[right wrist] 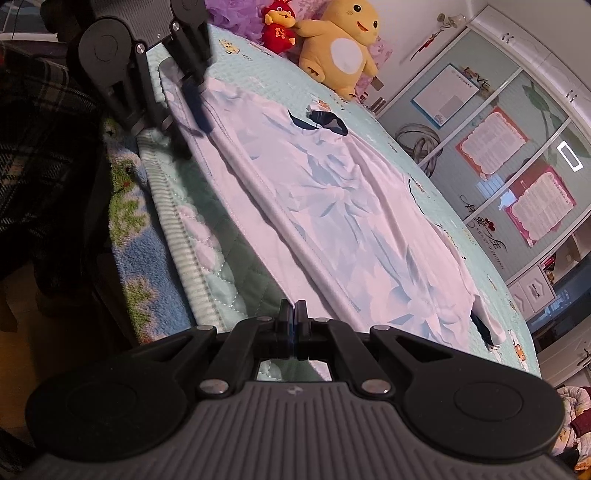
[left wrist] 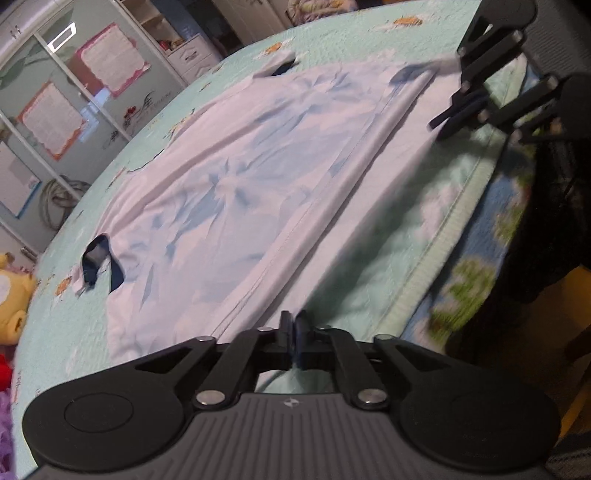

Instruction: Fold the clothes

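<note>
A white T-shirt [left wrist: 240, 184] [right wrist: 351, 206] with a pale blue print lies flat on the mint quilt [left wrist: 399, 273], its hem along the near bed edge. Dark-trimmed sleeve openings [left wrist: 98, 266] [right wrist: 484, 325] show at both sides. My left gripper [left wrist: 294, 325] is shut at one hem corner, and the right wrist view shows it [right wrist: 197, 110] pinching the fabric. My right gripper [right wrist: 294, 314] is shut at the other hem corner; it appears in the left wrist view [left wrist: 448, 123] holding the cloth. The hem runs as a raised band between them.
A yellow plush [right wrist: 340, 48] and a red plush [right wrist: 279, 29] sit at the far side of the bed. A wardrobe with glass doors [right wrist: 517, 147] stands beyond. The quilt's ribbed edge [right wrist: 177, 221] and a blue-green sheet [right wrist: 125, 206] drop off beside a person's plaid clothing [right wrist: 44, 147].
</note>
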Motion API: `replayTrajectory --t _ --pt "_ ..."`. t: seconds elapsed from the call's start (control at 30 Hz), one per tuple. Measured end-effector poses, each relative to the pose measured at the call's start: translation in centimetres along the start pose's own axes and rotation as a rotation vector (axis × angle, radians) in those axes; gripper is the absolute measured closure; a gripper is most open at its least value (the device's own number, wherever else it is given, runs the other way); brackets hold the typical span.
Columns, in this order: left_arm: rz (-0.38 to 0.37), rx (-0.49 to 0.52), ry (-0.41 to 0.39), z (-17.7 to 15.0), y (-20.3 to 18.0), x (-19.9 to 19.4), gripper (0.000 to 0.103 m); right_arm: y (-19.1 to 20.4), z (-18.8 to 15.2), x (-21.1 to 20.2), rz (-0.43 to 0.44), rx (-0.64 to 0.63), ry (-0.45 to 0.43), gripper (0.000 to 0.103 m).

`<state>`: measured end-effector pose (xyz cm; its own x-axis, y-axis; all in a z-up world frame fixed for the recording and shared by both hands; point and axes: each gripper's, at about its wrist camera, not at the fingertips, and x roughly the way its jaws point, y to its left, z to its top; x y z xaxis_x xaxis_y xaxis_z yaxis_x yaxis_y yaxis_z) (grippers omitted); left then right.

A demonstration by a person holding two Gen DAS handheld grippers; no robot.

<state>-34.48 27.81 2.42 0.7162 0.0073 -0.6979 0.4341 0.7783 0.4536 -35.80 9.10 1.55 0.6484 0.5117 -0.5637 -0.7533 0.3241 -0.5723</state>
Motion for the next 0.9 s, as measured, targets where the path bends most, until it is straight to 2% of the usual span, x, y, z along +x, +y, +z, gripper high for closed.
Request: replayTrajectory --t 0.13,0.27,0.33,0.4,0.47,0.5,0.53,0.63,0.67,0.7,0.73,0.77,0.83,0.9 --pt "-0.008 0.048 0.001 -0.3 -1.0 -0.9 0.103 0.5 -0.3 -0.2 0.014 -0.009 0.012 0.103" --pt "0.037 0.096 -0.001 -0.4 -1.5 -0.4 0.103 0.6 -0.5 -0.1 0.008 -0.025 0.016 0.103" --pt "0.081 0.157 -0.002 -0.6 -2.2 -0.5 0.1 0.9 -0.9 -0.2 -0.021 -0.058 0.02 0.096" --pt "0.133 0.201 0.012 -1.1 -2.4 -0.4 0.096 0.9 -1.5 -0.4 -0.055 -0.086 0.023 0.079" --pt "0.155 0.203 0.026 -1.6 -2.0 -0.4 0.084 0.5 -2.2 -0.7 -0.078 -0.081 0.031 0.074" --pt "0.148 0.183 0.03 -1.7 -1.5 -0.5 0.077 0.2 -2.5 -0.8 -0.084 -0.073 0.039 0.074" --pt "0.141 0.164 0.034 -1.9 -1.0 -0.6 0.075 -0.1 -2.9 -0.9 -0.09 -0.065 0.049 0.074" --pt "0.119 0.106 0.046 -2.3 0.5 -0.7 0.075 -0.7 -3.5 -1.0 -0.104 -0.05 0.065 0.075" --pt "0.112 0.086 0.05 -2.4 1.0 -0.8 0.081 -0.9 -3.6 -1.0 -0.107 -0.047 0.069 0.076" --pt "0.105 0.067 0.054 -2.6 1.5 -0.9 0.093 -1.1 -3.7 -0.9 -0.11 -0.043 0.073 0.076" --pt "0.099 0.057 0.063 -2.7 1.7 -0.8 0.1 -1.2 -3.7 -0.9 -0.115 -0.042 0.075 0.076" --pt "0.094 0.048 0.073 -2.8 2.0 -0.8 0.101 -1.4 -3.8 -0.8 -0.118 -0.038 0.077 0.078" --pt "0.087 0.043 0.075 -3.1 1.9 -1.1 0.102 -1.8 -3.9 -0.6 -0.11 -0.019 0.095 0.1" --pt "0.08 0.046 0.078 -3.3 1.7 -1.4 0.102 -2.0 -4.1 -0.8 -0.083 0.004 0.118 0.103"
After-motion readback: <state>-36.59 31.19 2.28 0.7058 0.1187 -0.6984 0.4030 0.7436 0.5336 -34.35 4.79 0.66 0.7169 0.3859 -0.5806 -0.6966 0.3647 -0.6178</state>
